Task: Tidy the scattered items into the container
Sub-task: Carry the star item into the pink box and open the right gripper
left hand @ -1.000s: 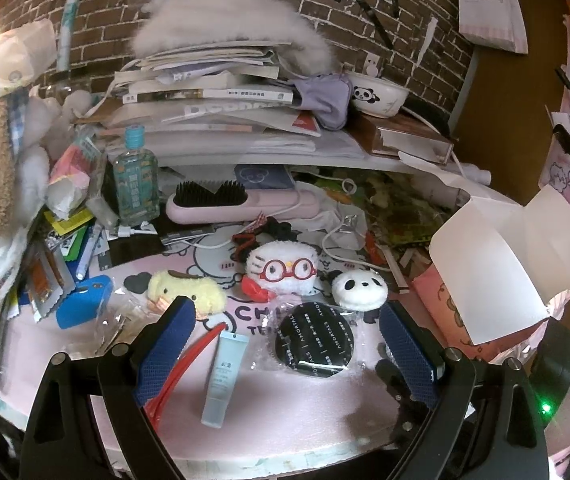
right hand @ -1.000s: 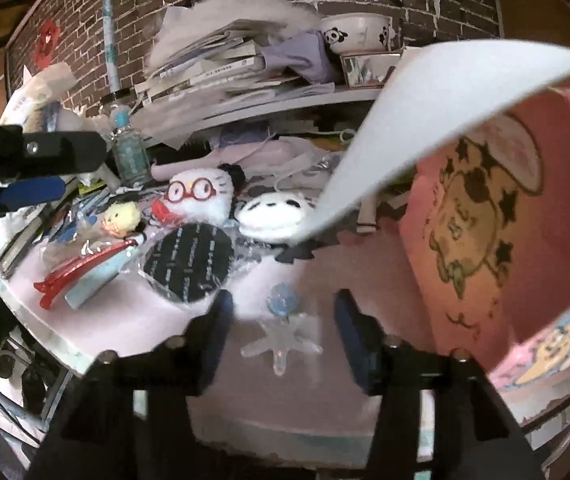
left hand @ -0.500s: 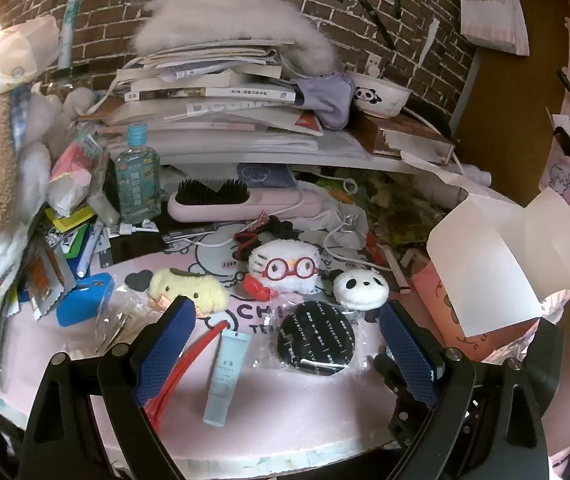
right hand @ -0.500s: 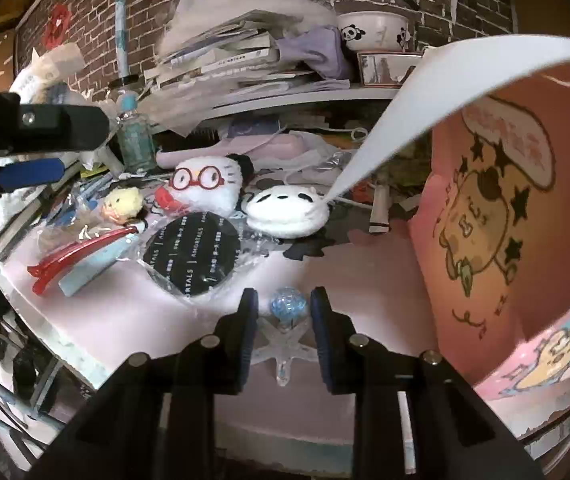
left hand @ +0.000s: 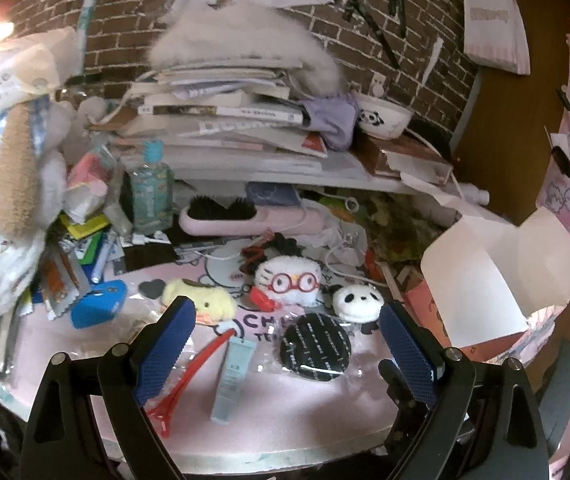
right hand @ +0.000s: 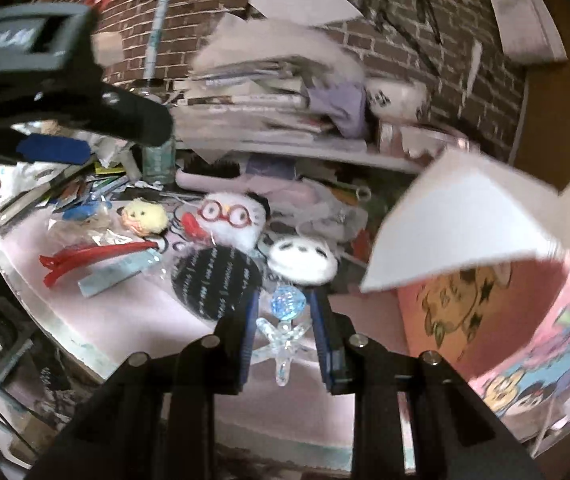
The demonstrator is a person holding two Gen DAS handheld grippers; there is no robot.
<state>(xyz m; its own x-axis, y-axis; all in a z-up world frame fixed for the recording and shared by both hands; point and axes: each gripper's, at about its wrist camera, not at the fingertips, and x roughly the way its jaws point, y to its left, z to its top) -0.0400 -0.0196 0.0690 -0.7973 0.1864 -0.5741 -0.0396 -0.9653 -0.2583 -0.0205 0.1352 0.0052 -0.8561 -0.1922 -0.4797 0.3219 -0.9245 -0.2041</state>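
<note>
My right gripper [right hand: 284,306] is shut on a clear star-shaped clip with a blue glitter ball [right hand: 285,322], lifted off the pink mat. The pink cartoon box [right hand: 481,320] with white flaps stands open just to its right; in the left wrist view the same box [left hand: 497,276] is at the right. My left gripper [left hand: 287,336] hangs open above the mat's front, nothing between its fingers. Below it lie a red hair clip [left hand: 193,376], a pale blue tube [left hand: 233,380] and a black round compact [left hand: 316,348]. Behind them sit a yellow plush [left hand: 201,300], a white plush with red glasses [left hand: 289,282] and a panda plush [left hand: 358,302].
A blue case [left hand: 99,308], a teal bottle [left hand: 152,192] and a pink hairbrush [left hand: 245,216] crowd the back left. A shelf [left hand: 285,168] carries stacked books and a panda bowl [left hand: 383,120]. The mat's front edge [left hand: 265,456] is close below the left gripper.
My right gripper closed on the star clip and has lifted it, swinging up and back from the table. The left gripper has stayed in place, open.
</note>
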